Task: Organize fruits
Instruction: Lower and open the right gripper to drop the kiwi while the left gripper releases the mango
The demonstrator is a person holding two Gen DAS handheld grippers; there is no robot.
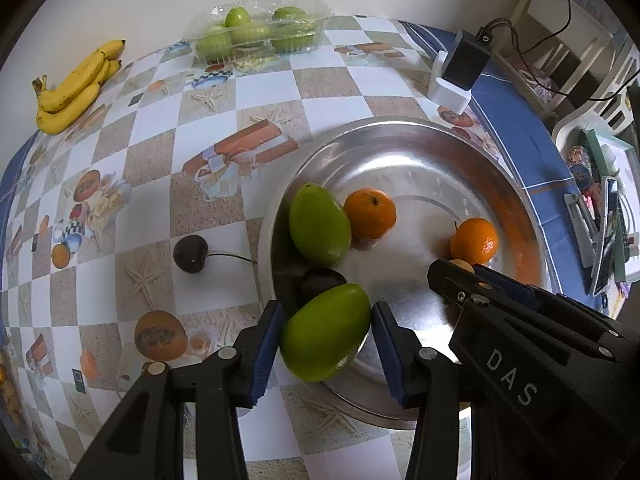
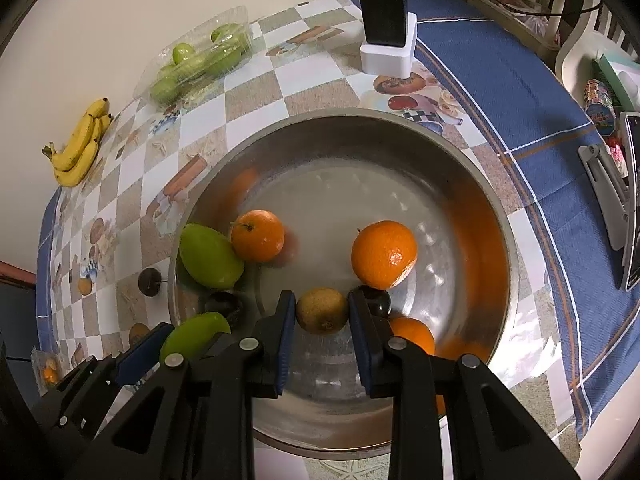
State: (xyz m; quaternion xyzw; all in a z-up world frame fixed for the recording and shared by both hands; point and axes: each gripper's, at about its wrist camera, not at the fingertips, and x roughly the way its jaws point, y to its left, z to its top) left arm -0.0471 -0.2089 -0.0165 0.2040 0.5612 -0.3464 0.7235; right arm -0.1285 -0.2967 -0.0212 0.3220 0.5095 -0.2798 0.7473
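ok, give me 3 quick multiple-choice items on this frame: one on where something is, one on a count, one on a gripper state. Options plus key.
1. Where do the bananas lie?
A. in the metal bowl
B. on the tablecloth by the wall
C. in the clear plastic box

2. How many oranges show inside the metal bowl in the right wrist view?
A. one
B. three
C. five

3. What is between the pads of the left gripper?
A. a green mango
B. an orange
C. nothing

Key:
1 B, the bunch sits on the checked cloth at the far left, away from the bowl and the plastic box.
2 B, two oranges lie further in and one behind the right gripper.
3 A, a green mango sits between its blue pads at the bowl's rim.
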